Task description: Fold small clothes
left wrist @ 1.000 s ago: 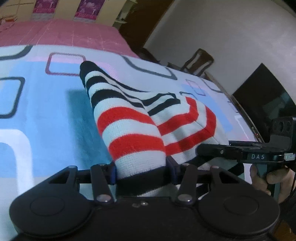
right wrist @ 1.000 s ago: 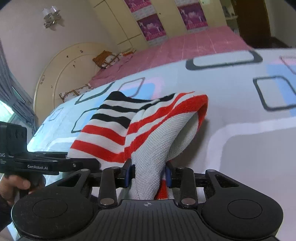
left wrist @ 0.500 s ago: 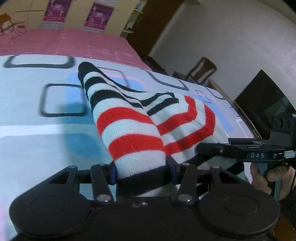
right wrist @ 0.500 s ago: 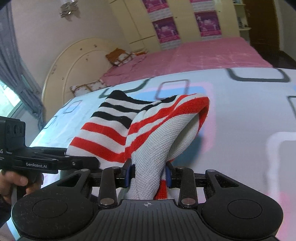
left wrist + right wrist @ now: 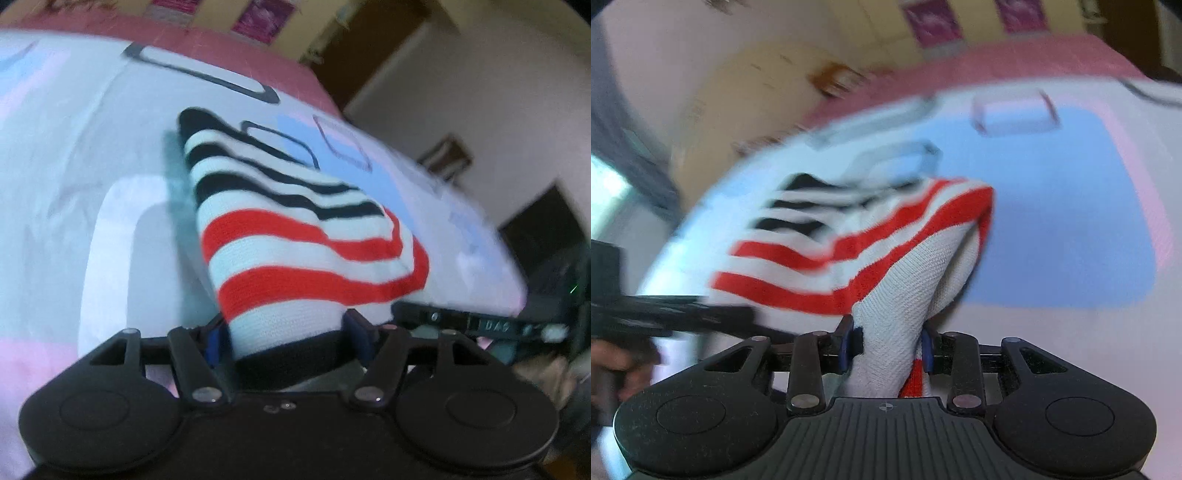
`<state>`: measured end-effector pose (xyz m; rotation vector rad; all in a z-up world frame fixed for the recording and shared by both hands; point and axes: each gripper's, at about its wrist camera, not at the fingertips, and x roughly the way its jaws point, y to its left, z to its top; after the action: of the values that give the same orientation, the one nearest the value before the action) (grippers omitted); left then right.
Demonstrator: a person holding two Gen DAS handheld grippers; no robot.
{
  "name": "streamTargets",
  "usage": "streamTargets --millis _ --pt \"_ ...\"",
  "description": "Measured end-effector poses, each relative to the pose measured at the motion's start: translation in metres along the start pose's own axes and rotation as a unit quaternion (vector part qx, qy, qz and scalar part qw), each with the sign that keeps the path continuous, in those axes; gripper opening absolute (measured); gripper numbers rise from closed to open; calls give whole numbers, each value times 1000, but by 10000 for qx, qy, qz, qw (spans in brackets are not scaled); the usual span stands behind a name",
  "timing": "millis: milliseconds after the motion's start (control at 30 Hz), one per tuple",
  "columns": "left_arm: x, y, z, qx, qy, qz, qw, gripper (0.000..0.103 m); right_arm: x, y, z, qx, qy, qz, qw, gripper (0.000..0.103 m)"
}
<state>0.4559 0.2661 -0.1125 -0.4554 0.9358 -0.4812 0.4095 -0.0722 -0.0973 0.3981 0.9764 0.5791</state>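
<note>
The bed (image 5: 110, 229), spread with a pale sheet of blue patches and outlined rectangles, carries everything here. You have the striped knit garment (image 5: 295, 236) raised just over it, doubled, its black-striped end drooping toward the sheet. This looks like the lay-down of a fold. Your left tool (image 5: 286, 341) is opening around the black hem, cloth between its pads. Your right tool (image 5: 888, 347) is opening too, though the white knit is pinched there. Next, lower both edges evenly before letting go. A dark chair (image 5: 448, 157) stands beyond the bed, well clear.
</note>
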Motion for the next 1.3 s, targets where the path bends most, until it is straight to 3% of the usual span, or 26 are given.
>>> streamTargets --millis 67,233,367,433,500,567,700,800,933,1000,1100,1233,1300 --pt "-1 -5 -2 93 -58 69 9999 65 -1 -10 -1 272 -32 180 9995 40" --pt "-25 -8 -2 377 -177 285 9987 69 -14 -8 7 209 2 35 9998 41" --pt "-50 -21 2 928 -647 476 9924 39 -43 23 16 -541 -534 -384 9964 39" --pt "-46 -31 9 1255 -756 500 9879 36 -33 36 25 -850 -531 -393 9942 18" --pt "-25 -41 14 1476 -457 500 9867 34 -12 40 32 -1042 -317 -431 9931 17" --pt "-2 -45 13 1651 -73 744 9834 34 16 39 34 -1380 0 -996 9854 12" --pt "-4 -46 10 1506 -195 735 9857 31 19 27 43 -1084 -43 -1034 9887 11" --pt "-26 -56 -3 1641 -337 541 9844 29 -12 42 34 -1287 -235 -930 9870 11" --pt "-53 -72 -38 1752 -409 388 9829 28 -58 71 -5 -2027 -285 -578 9771 11" --pt "-51 -79 -55 1848 -363 455 9811 29 -62 79 -24 -2259 -180 -566 9723 11" --pt "-43 -76 -71 1802 -327 716 9805 26 -47 69 -42 -2285 69 -949 9689 10" --pt "-40 -75 -72 1741 -413 797 9806 24 -34 53 -50 -2036 33 -1063 9733 10" --pt "-41 -77 -75 1804 -433 862 9789 24 -31 57 -52 -2176 13 -1145 9693 10"
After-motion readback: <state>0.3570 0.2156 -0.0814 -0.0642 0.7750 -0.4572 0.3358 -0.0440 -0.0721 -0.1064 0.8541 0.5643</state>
